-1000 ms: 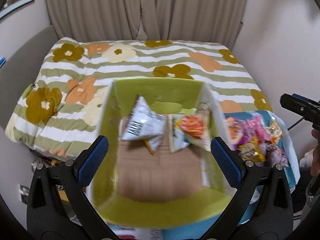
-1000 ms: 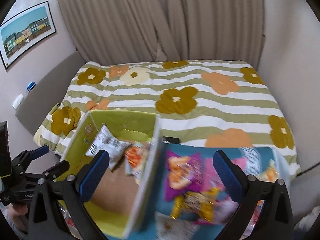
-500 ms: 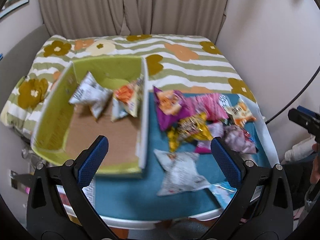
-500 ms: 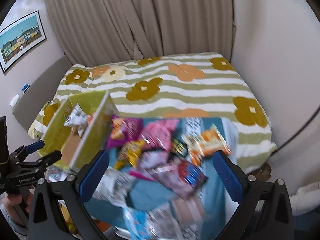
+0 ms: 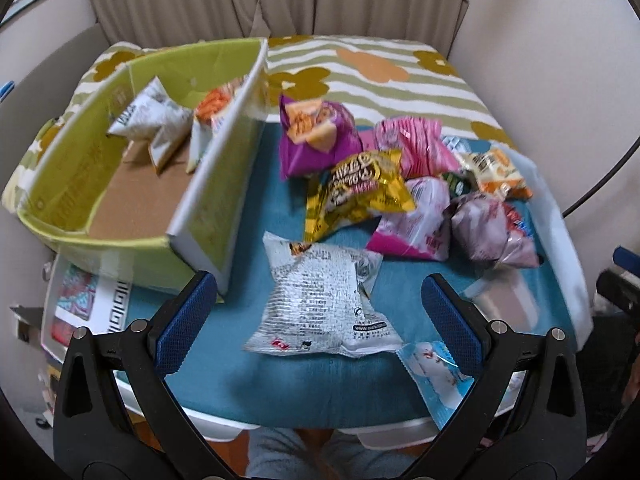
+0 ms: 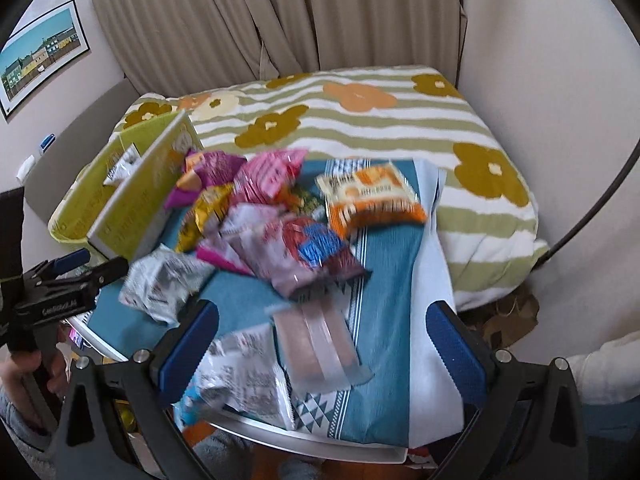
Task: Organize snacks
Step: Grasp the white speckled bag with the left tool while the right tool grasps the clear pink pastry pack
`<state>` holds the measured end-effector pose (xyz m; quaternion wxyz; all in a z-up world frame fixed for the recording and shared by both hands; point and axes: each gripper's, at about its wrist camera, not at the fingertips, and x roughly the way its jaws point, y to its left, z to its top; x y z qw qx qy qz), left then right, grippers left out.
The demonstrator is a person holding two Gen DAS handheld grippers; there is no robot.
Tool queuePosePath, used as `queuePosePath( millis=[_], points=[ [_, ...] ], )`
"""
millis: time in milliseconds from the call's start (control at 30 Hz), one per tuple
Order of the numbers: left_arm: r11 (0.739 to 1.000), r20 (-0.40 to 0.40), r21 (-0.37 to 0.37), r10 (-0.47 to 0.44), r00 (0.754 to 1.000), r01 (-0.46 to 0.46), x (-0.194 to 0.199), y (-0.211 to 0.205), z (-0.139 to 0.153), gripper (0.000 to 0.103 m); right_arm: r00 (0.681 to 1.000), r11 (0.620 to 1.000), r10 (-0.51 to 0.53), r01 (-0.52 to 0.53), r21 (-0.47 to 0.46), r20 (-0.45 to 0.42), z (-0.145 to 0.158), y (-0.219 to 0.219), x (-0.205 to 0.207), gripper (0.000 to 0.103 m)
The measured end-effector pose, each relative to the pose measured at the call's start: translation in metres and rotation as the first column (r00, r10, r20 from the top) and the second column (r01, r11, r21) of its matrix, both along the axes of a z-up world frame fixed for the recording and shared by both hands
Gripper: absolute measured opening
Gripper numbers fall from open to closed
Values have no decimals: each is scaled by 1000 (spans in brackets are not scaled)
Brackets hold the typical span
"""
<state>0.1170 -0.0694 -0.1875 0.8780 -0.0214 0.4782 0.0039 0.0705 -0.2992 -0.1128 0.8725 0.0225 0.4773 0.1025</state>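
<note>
A green cardboard box stands at the left of the blue-clothed table and holds a silver bag and an orange bag. Several snack bags lie in a heap right of it: purple, yellow, pink, orange-white. A silver bag lies flat between the open fingers of my left gripper, which is empty above it. My right gripper is open and empty over a pinkish clear packet and a silver bag.
A bed with a flowered striped cover lies beyond the table. A light blue packet sits at the table's near edge. The box and left gripper show in the right wrist view. A wall is close on the right.
Both grippers have swung right from the green box and come lower over the loose snack heap. Both stay open and empty.
</note>
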Motion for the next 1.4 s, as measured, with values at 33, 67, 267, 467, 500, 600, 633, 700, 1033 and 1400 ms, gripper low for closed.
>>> queuePosePath(
  millis=[33,67,267,467,500,600,633,700,1033,1400],
  points=[
    [1000,-4,8,4,1000,-4,2,-1,-5,101,1000,1000,2,-2,0,-5,-9,-1,-1,103],
    [1000,-10,14,7,1000,-7,5,-1,-10,101,1000,1000,6,-6,-2,-9,-15,-1,-2,103],
    [999,-62,29,24,998,-22,19,-3,-47,101,998,999,37,-38,-20,-58,-54,0,-3,103],
    [1000,-124,16,18,992,-16,28,-6,-72,101,996,997,66,-69,-46,-64,-74,2,1,103],
    [1000,-132,12,15,991,-14,28,-6,-74,101,995,996,73,-76,-45,-65,-76,3,1,103],
    [1000,-160,-3,12,987,-13,29,-5,-83,93,993,993,103,-107,-58,-64,-82,7,5,103],
    [1000,-169,-1,12,986,-13,29,-5,-85,91,991,990,113,-118,-75,-64,-85,9,7,103],
    [1000,-185,8,5,983,-4,28,-5,-89,80,989,986,130,-136,-96,-69,-89,12,10,103],
    [999,-192,29,-30,981,36,23,-7,-86,56,971,968,201,-217,-123,-129,-105,28,18,89],
    [999,-195,38,-25,981,33,30,-13,-88,56,954,951,246,-272,-146,-172,-128,41,21,61]
  ],
)
